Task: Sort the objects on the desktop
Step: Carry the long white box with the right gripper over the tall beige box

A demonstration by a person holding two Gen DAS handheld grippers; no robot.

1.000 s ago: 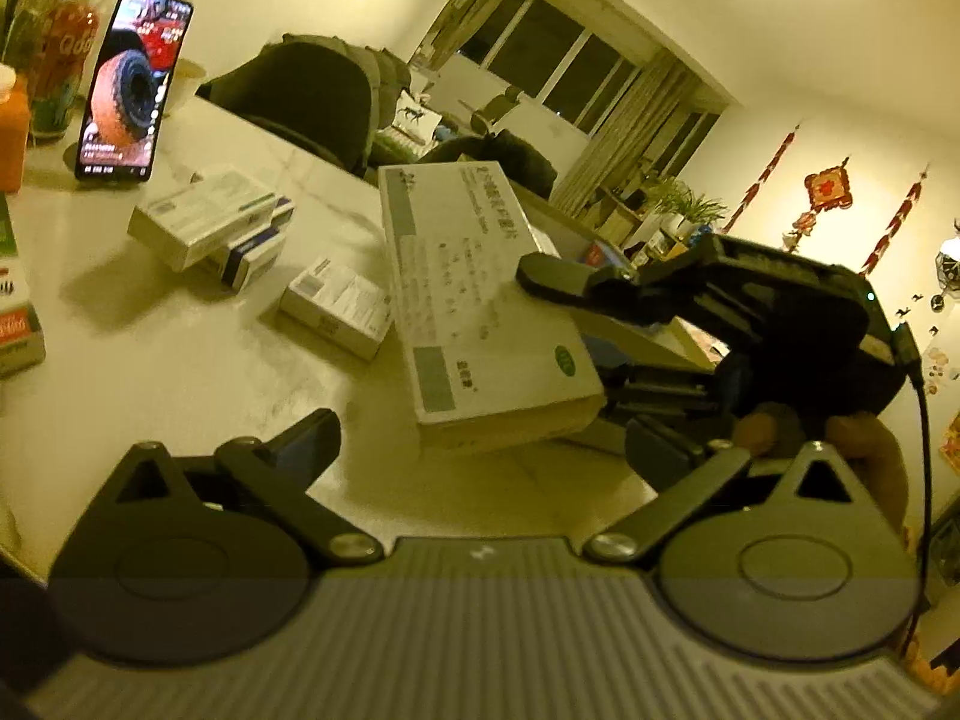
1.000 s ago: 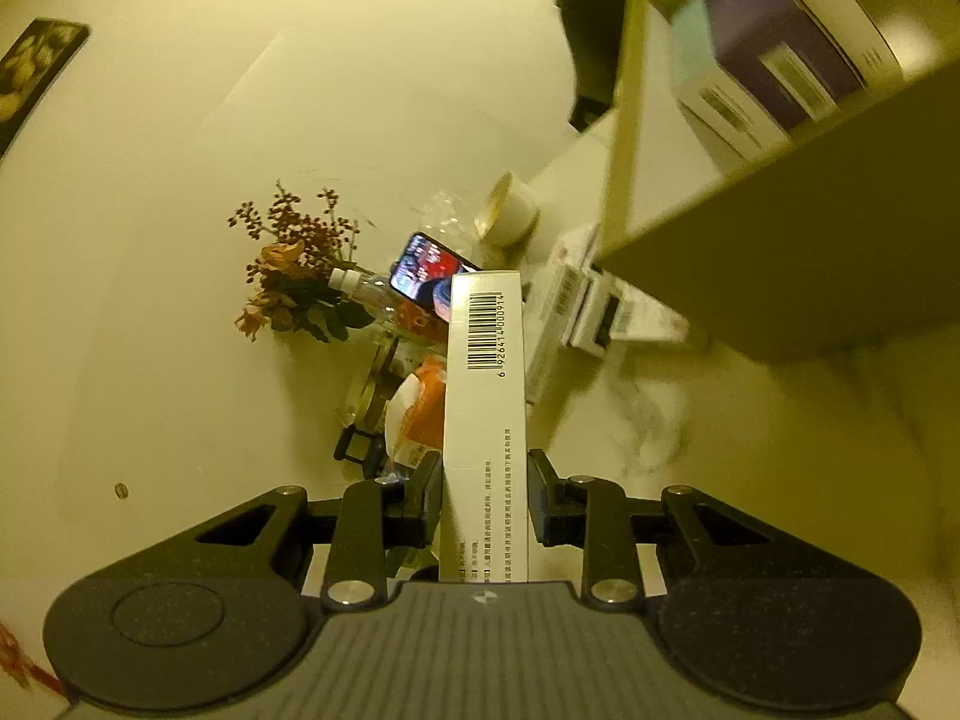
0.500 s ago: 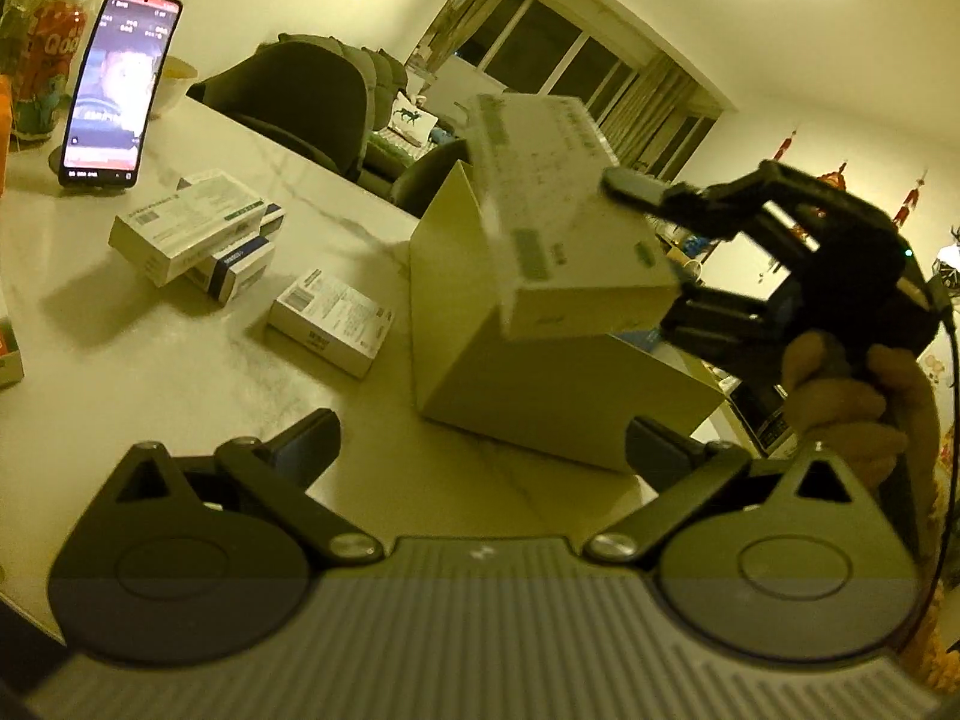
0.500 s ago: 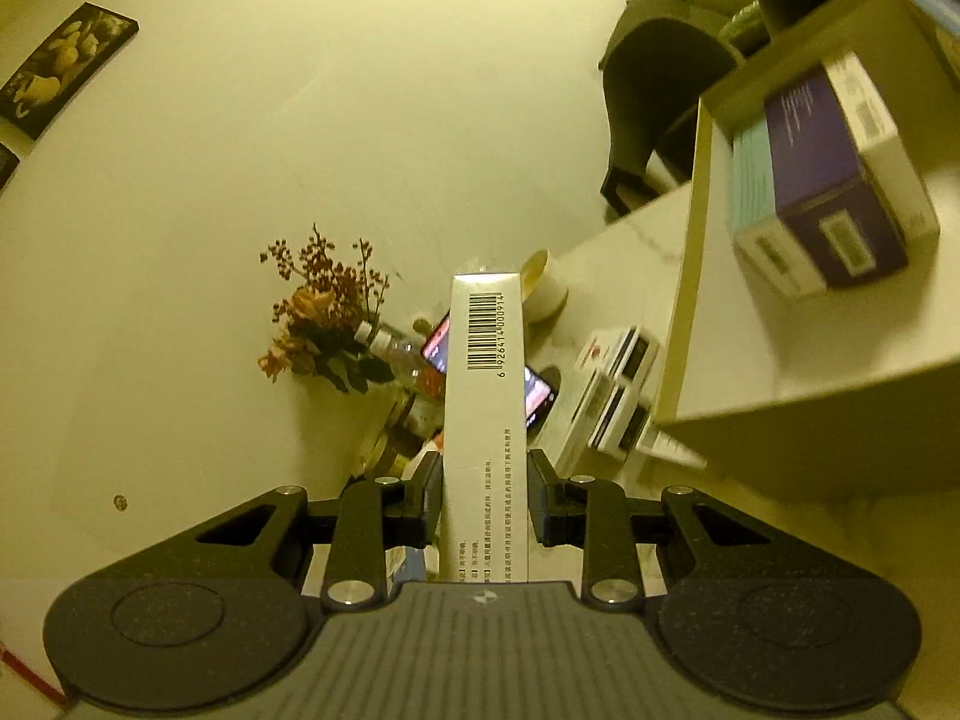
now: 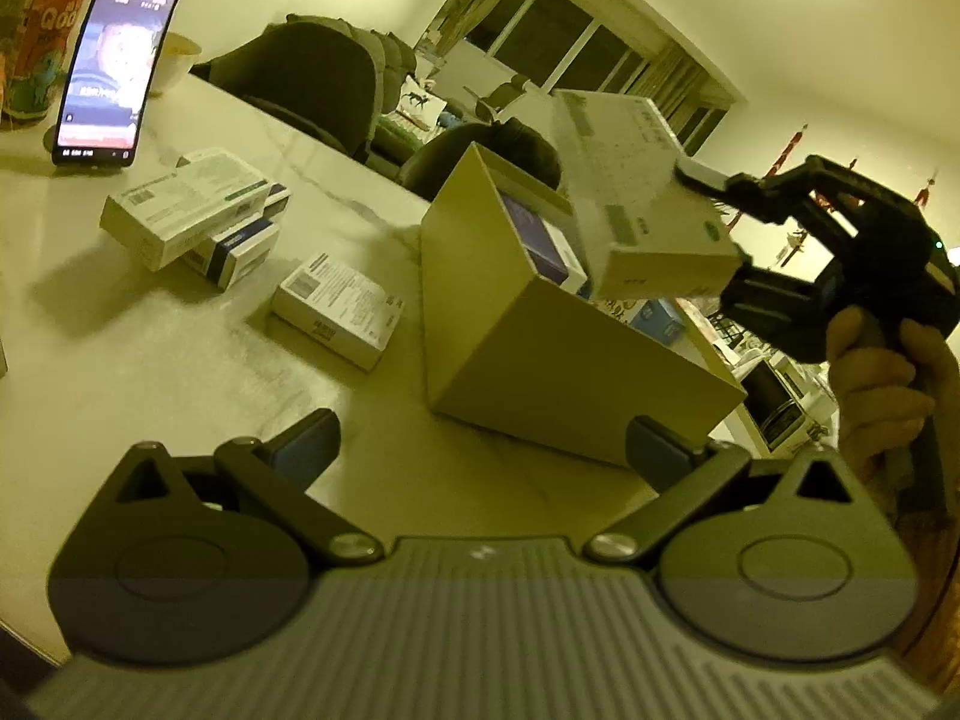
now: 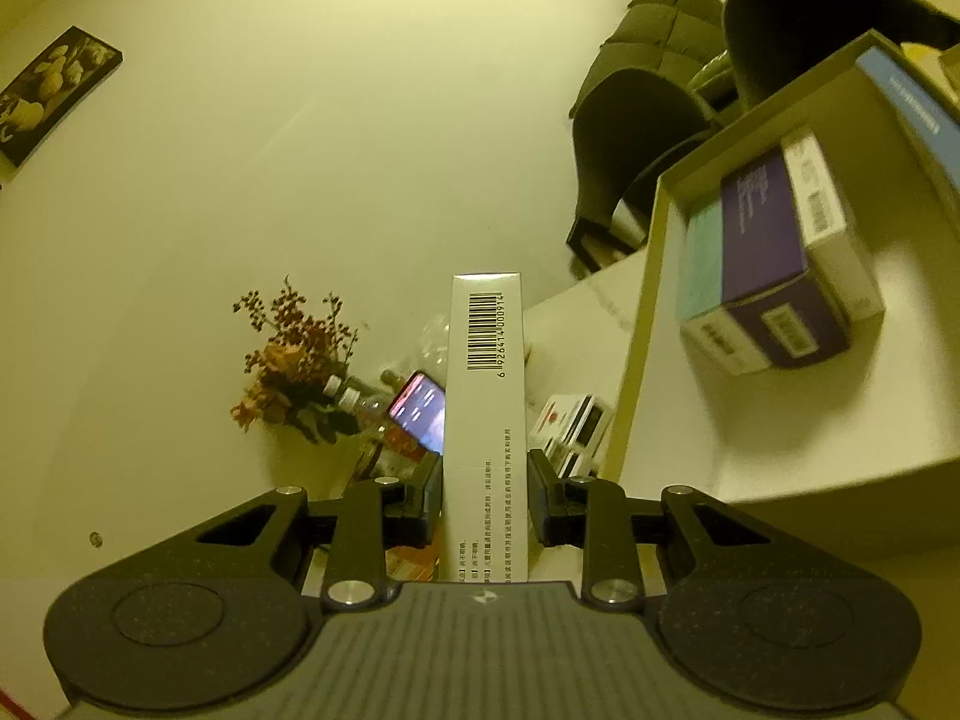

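My right gripper [image 6: 483, 495] is shut on a long white medicine box [image 6: 486, 420] with a barcode. In the left wrist view the right gripper [image 5: 714, 216] holds that white box [image 5: 636, 198] in the air above the open end of a tan cardboard box [image 5: 540, 360]. A purple and white box [image 6: 774, 264] lies inside the cardboard box [image 6: 780, 432]. My left gripper [image 5: 480, 450] is open and empty, low over the table, just in front of the cardboard box.
Several white medicine boxes [image 5: 192, 210] [image 5: 336, 309] lie on the pale marble table [image 5: 150, 372] to the left. A lit phone [image 5: 114, 60] stands propped at the far left by bottles. Dried flowers [image 6: 294, 360] and dark chairs [image 5: 312, 84] stand beyond.
My right gripper has lifted the white box from low in front of the cardboard box up and to the right, above its opening. The left gripper has stayed open.
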